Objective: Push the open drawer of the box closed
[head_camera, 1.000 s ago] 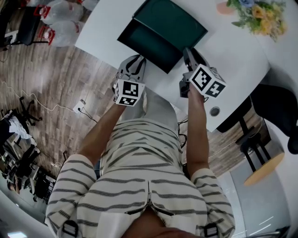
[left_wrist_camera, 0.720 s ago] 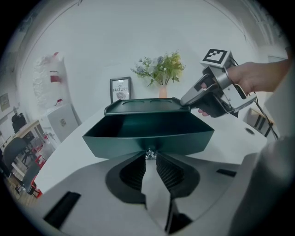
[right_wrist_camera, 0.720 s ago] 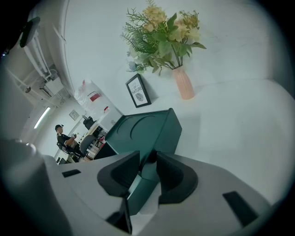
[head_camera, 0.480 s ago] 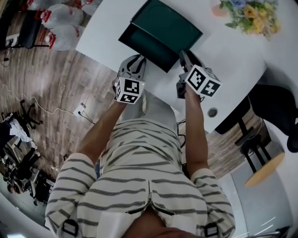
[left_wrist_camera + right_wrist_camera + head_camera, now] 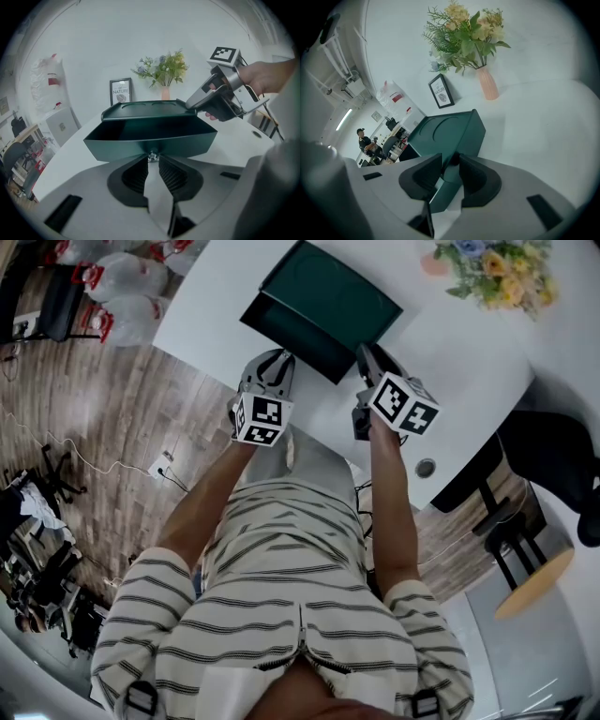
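A dark green box [image 5: 333, 287] lies on the white table [image 5: 450, 352], and its drawer [image 5: 281, 320] stands pulled out toward me. In the left gripper view the drawer front [image 5: 150, 138] fills the middle, with a small metal knob [image 5: 151, 156] low on it. My left gripper [image 5: 151, 160] has its tips on either side of that knob and touching it. My right gripper [image 5: 361, 352] is at the box's near right corner [image 5: 454, 140], which sits between its jaws. They look slightly apart; no clear squeeze shows. The right gripper [image 5: 192, 104] also shows against the box top.
A pink vase of flowers [image 5: 497, 273] and a small framed picture [image 5: 121, 91] stand at the table's far side behind the box. The table's near edge runs just under both grippers. A round stool [image 5: 530, 577] and black chair parts stand on the right.
My right gripper has shifted a little left and in toward the box's corner. The left gripper has stayed at the drawer front.
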A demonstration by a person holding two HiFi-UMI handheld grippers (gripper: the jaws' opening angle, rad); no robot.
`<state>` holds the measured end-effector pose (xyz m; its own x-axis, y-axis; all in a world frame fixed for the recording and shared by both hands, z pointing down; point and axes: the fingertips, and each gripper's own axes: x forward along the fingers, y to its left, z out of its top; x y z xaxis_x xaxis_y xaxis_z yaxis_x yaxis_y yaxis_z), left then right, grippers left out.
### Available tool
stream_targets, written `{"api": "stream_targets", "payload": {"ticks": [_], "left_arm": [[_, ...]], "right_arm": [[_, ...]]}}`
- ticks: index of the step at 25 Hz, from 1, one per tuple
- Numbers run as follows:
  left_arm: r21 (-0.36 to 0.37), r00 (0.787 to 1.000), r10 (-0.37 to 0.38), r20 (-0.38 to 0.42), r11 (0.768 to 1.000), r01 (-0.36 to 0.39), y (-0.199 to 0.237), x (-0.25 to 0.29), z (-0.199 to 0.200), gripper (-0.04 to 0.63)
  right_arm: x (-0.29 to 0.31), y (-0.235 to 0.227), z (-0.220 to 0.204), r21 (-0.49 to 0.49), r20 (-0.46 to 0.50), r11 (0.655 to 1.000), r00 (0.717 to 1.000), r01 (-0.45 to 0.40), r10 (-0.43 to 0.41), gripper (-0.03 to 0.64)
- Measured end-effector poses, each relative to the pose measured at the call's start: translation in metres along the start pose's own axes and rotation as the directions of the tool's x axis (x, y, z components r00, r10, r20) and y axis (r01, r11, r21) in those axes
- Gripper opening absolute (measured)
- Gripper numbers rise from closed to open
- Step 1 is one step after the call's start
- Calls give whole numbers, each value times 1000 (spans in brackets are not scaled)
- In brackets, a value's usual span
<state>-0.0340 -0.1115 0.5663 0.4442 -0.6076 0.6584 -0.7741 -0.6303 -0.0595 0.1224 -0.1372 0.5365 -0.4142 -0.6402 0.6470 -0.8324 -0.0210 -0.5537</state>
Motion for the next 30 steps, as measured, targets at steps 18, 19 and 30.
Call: {"api": "stream_targets", "payload": {"ticks": [18,19,30], "left_arm": [[-3,1000,-6,8,1000,6,0,20,15,72],[-2,1000,-6,10,1000,6,1,20,16,72],[1,1000,-9,11,1000,9,1,29,23,72]], "right_arm": [[2,-2,-3,11,-19,1000,1000,-13,13,130],[2,-2,-2,9,-20,1000,1000,-11,12,130],[1,-1,0,2,-21,1000,1000,-13,13,132]]}}
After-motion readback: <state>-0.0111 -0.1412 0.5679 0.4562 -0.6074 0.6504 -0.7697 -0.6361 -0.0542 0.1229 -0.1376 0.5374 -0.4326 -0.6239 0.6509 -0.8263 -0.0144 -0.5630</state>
